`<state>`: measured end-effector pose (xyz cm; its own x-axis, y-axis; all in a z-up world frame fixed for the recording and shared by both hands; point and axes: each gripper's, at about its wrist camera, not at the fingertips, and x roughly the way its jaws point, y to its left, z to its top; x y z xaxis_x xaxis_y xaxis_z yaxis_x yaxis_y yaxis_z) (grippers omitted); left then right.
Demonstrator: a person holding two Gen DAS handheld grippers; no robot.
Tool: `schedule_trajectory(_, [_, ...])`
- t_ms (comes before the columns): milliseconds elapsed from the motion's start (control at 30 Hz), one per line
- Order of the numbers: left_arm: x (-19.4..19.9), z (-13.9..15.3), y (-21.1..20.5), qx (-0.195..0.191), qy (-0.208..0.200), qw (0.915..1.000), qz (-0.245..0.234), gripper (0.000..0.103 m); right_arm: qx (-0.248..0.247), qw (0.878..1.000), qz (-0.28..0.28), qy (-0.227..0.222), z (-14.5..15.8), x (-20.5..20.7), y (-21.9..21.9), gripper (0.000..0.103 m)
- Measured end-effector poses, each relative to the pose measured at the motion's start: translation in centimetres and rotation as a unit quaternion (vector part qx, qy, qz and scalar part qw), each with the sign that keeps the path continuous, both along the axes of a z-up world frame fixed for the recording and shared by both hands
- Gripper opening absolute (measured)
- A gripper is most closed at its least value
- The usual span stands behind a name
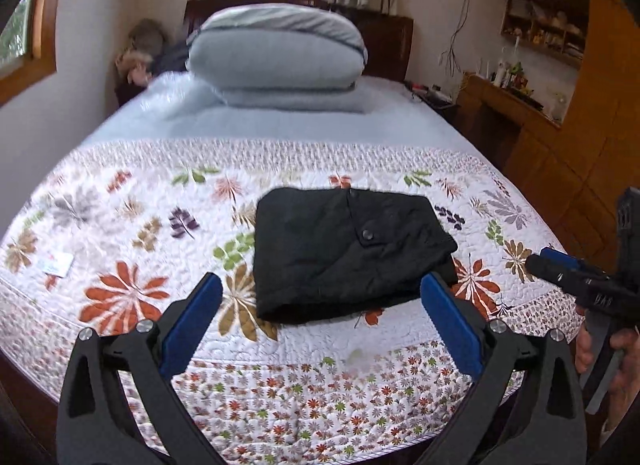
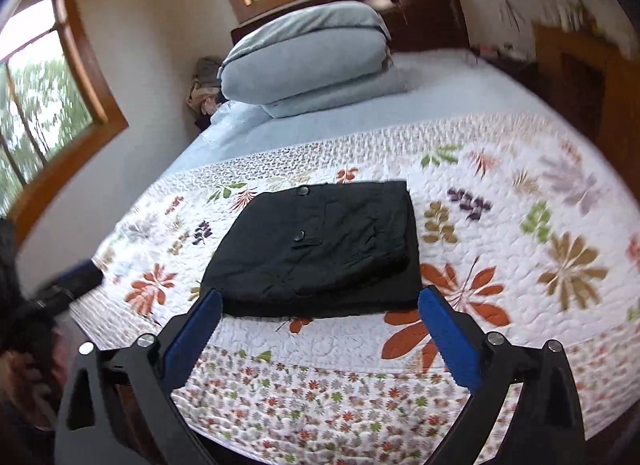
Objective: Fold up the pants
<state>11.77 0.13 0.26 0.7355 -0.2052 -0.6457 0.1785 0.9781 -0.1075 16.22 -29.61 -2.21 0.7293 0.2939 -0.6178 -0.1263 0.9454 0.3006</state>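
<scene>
The black pants lie folded into a compact rectangle on the floral quilt, buttons facing up. They show the same way in the right wrist view. My left gripper is open and empty, held above the quilt just in front of the pants. My right gripper is open and empty too, hovering at the near edge of the pants. The right gripper also shows at the right edge of the left wrist view, clear of the pants.
A folded pale blue duvet is stacked at the head of the bed. A wooden desk with clutter stands to the right. A white tag lies on the quilt at left. Windows line the left wall.
</scene>
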Motion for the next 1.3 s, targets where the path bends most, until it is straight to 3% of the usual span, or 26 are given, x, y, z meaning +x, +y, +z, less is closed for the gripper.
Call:
schedule_trajectory(167, [-1.8,1.7,0.1,0.007,-0.017,0.9997,0.013,0.1,-0.048,0.998,-0.022,-0.024,1.8,-1.8,1.6,0.1])
schedule_trajectory(533, [-4.6,2.9,0.3,0.022,-0.021,0.9989,0.035,0.1,-0.052,0.997,-0.05,-0.027,3.4,-4.4,2.3,0.1])
schedule_trajectory(767, [-5.2,1.8,0.5,0.014,-0.019,0.9991,0.035,0.1,-0.071,0.996,-0.053,-0.024,2.8,-5.0,3.0,0.1])
schedule_trajectory(1067, [-4.6,-0.2,0.3,0.04,-0.029,0.9981,0.036,0.1,-0.107,0.993,-0.038,-0.043,2.3,-6.2,4.6,0.1])
schedule_trajectory(1300, [-4.8,0.2,0.8,0.037,-0.047,0.9976,0.034,0.1,-0.087,0.994,-0.039,-0.056,3.5,-7.4,3.4,0.1])
